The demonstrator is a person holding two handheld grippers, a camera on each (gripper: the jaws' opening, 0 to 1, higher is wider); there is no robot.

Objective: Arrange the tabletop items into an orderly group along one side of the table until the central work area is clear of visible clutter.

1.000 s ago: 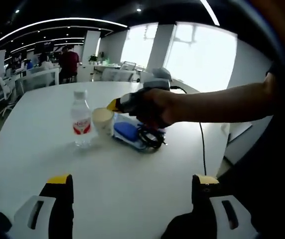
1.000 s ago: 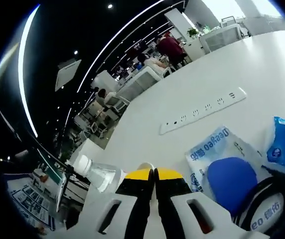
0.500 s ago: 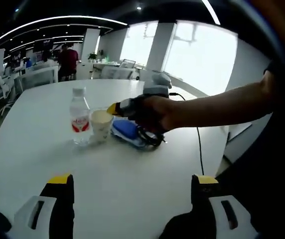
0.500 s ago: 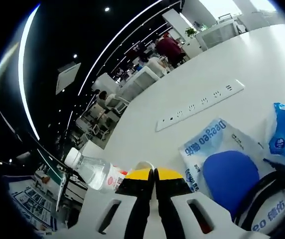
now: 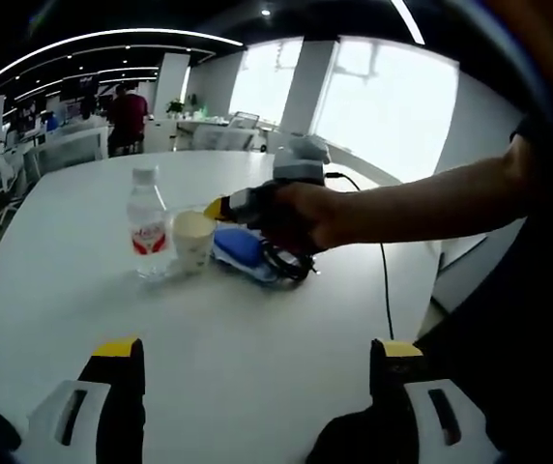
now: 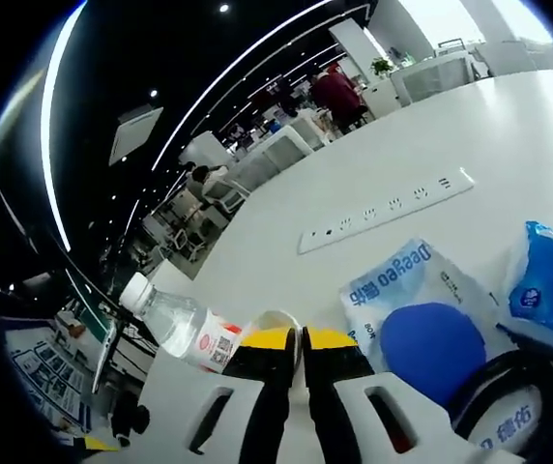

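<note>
— What worries you most right now?

— My right gripper point(image 6: 293, 338) has its fingers pinched together on the rim of the paper cup point(image 5: 192, 238), I judge, since the cup's edge shows just behind the yellow tips. The cup stands right beside the water bottle point(image 5: 146, 224), at centre left of the left gripper view. If I swing the cup any further left it could knock the bottle over, and a thin rim may buckle or slip out of a pinch like this.

— And your other hand?

— My left gripper point(image 5: 254, 353) hangs over bare worktop point(image 5: 238, 338) at the bottom of its frame, fingers spread wide, holding nothing.

— What does each view give you that the other can't?

— The left gripper view shows the whole cluster from a distance: bottle, cup, then the blue round pad point(image 5: 240, 247) and the coiled black cable point(image 5: 286, 263) under my hand point(image 5: 291, 215), all near the middle of the worktop, so the centre is not cleared yet. The right gripper view brings up what my arm hides there: the wet-wipe pack point(image 6: 422, 290) beneath the pad, a blue tissue packet point(image 6: 547, 290) at the right edge, and a white power strip point(image 6: 383, 211) lying well apart in the middle of the frame. Any of those could snag the cable when I drag things.
</note>
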